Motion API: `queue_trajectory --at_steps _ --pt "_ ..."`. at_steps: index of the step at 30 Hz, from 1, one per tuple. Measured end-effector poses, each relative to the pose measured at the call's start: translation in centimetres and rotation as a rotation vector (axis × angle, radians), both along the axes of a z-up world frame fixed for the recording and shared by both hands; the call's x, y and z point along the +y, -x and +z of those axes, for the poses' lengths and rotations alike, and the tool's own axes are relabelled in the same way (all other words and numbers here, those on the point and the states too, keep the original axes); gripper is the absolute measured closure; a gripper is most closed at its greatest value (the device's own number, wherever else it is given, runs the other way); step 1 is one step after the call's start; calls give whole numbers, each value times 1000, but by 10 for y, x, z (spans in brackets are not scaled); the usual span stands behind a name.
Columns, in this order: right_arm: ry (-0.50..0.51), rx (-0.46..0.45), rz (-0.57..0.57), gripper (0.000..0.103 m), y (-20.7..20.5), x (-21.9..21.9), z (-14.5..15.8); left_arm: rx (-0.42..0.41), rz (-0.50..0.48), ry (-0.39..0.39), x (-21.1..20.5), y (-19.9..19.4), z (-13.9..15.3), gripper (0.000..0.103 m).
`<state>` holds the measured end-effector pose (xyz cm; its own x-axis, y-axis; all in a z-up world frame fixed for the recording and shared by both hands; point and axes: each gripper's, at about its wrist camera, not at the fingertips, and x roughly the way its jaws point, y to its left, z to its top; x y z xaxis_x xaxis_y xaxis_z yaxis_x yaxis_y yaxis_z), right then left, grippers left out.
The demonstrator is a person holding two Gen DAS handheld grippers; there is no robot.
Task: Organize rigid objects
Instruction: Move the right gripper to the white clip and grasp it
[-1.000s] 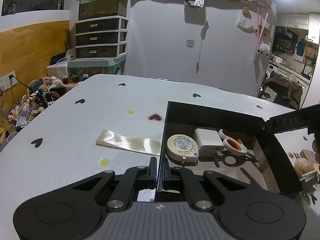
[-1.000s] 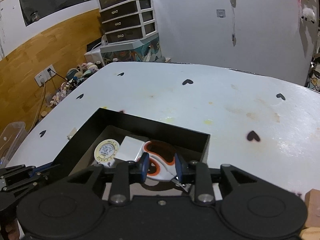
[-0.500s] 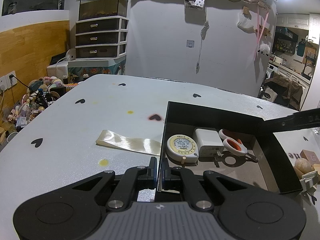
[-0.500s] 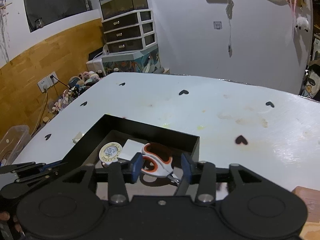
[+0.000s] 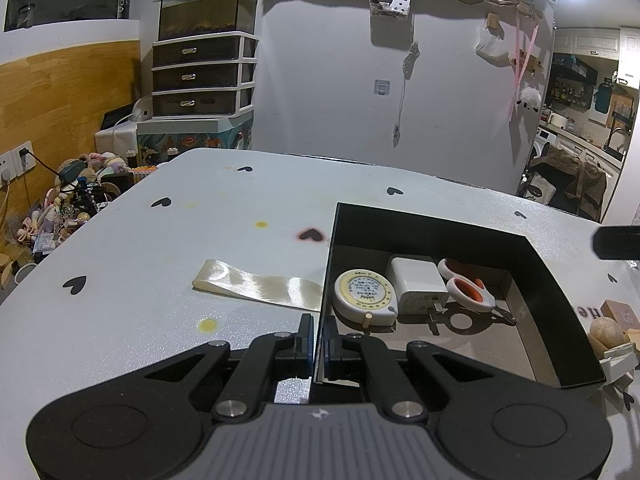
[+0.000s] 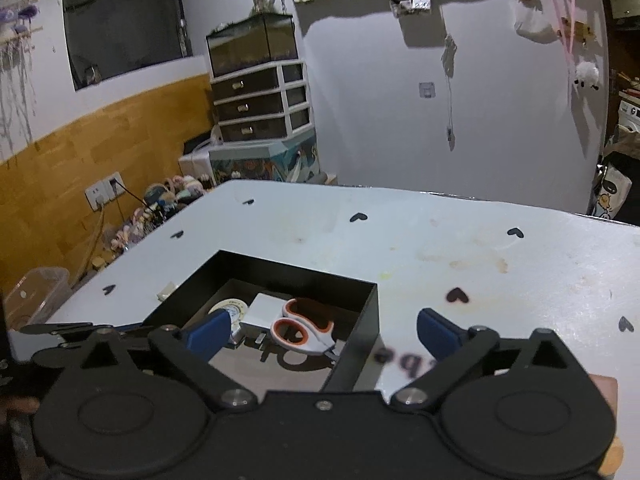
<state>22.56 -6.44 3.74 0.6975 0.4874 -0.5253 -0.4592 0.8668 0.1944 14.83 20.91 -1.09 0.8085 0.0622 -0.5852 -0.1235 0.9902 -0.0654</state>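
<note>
A black open box (image 5: 424, 226) (image 6: 360, 292) sits on the white table. Inside lie a round tape measure (image 5: 365, 295) (image 6: 231, 305), a white charger (image 5: 418, 289) (image 6: 264, 309) and orange-white scissors (image 5: 468, 291) (image 6: 304, 330). My left gripper (image 5: 318, 332) is shut on the box's near left wall. My right gripper (image 6: 320, 332) is open and empty, raised above the box's near right corner, with blue fingertips (image 6: 210, 330) spread wide.
A cream ribbon strip (image 5: 260, 286) lies on the table left of the box. A wooden egg (image 5: 607, 332), a small wooden block (image 5: 622, 314) and a white piece (image 5: 620, 362) sit right of the box. Drawers and clutter stand beyond the table's far left edge.
My right gripper has let go of the scissors, opened wide, and pulled up and back from the box. The scissors now lie in the box. The left gripper has not moved.
</note>
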Motion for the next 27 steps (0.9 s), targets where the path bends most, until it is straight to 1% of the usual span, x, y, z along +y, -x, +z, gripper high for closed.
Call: queue_trajectory --at_steps 3,7,15,21,27 --pt "-11 -10 -9 0 9 -11 -4 0 0 0 0 0 0 99" --pt "15 -30 -44 0 24 -28 -13 0 -1 -1 0 0 0 99" --pt "57 -8 -104 0 44 -59 -43 -1 -1 0 0 0 0 99" --pt "131 -5 -118 1 55 -66 -68 0 -1 -1 0 0 0 99" --pt "164 -21 -111 3 60 -58 -76 0 -1 -1 0 0 0 99"
